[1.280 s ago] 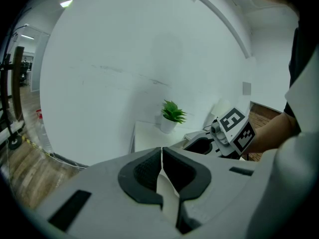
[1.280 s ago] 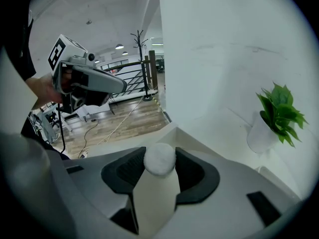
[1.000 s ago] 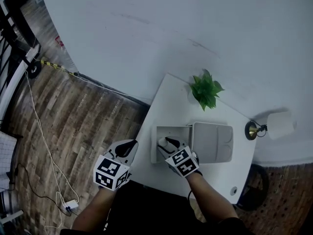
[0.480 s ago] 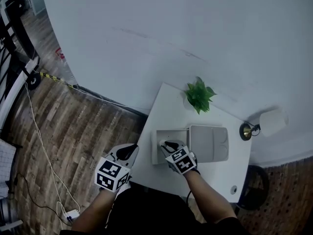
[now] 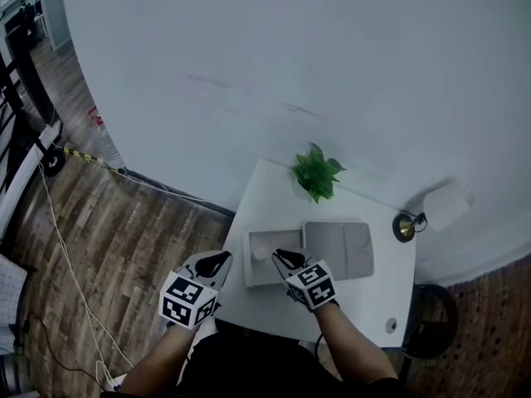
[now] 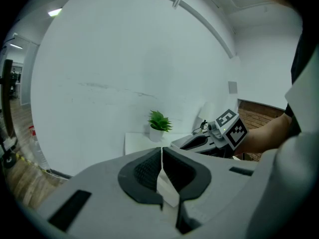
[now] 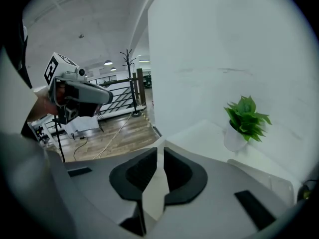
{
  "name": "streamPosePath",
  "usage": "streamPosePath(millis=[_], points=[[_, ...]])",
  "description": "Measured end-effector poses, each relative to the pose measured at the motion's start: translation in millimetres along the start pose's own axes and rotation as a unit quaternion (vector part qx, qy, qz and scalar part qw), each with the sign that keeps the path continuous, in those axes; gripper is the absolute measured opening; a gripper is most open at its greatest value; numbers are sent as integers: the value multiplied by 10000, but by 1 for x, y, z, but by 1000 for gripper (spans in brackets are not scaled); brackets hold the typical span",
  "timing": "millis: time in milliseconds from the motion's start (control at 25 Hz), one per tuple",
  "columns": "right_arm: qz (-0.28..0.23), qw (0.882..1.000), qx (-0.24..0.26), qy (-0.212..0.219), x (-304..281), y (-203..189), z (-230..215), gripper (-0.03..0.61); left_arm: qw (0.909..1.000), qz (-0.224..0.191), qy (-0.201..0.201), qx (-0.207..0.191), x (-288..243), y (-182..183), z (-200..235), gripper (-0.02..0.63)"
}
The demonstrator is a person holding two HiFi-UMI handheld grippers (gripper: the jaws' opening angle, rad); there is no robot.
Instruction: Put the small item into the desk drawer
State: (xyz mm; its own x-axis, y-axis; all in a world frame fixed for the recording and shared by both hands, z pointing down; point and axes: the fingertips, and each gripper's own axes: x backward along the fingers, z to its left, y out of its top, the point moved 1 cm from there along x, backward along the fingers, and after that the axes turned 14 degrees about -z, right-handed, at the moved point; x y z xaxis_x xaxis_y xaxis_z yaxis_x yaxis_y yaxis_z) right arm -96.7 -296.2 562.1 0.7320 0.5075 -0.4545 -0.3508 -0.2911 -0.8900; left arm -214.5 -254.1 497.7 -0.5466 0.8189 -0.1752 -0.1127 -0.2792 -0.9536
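Head view: the small item [image 5: 260,254], one pale round piece, seems to lie in the open drawer [image 5: 251,274], just ahead-left of the right gripper [image 5: 282,256]. That gripper's jaws are closing with nothing between them. The left gripper [image 5: 217,261], pressed together and empty, hangs off the desk [image 5: 259,196] edge. Next, I'd judge, push the drawer shut. One plant [image 5: 315,172], one lamp [image 5: 404,226].
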Motion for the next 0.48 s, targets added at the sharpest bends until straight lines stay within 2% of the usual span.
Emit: streamPosePath(millis=[120,320,480], points=[[-188,9998,-70,-87,27,2,-12,34,10000,-14,-26,-9,-13,-1,-16,18],[-690,9956,-557,-285,87,3,-38,25,9999,-85,-51,26,-41,3,-47,18],[-882,9929,-686,-399,132,-1,-55,17,9998,-176,-30,-25,-56,12,-78,18]])
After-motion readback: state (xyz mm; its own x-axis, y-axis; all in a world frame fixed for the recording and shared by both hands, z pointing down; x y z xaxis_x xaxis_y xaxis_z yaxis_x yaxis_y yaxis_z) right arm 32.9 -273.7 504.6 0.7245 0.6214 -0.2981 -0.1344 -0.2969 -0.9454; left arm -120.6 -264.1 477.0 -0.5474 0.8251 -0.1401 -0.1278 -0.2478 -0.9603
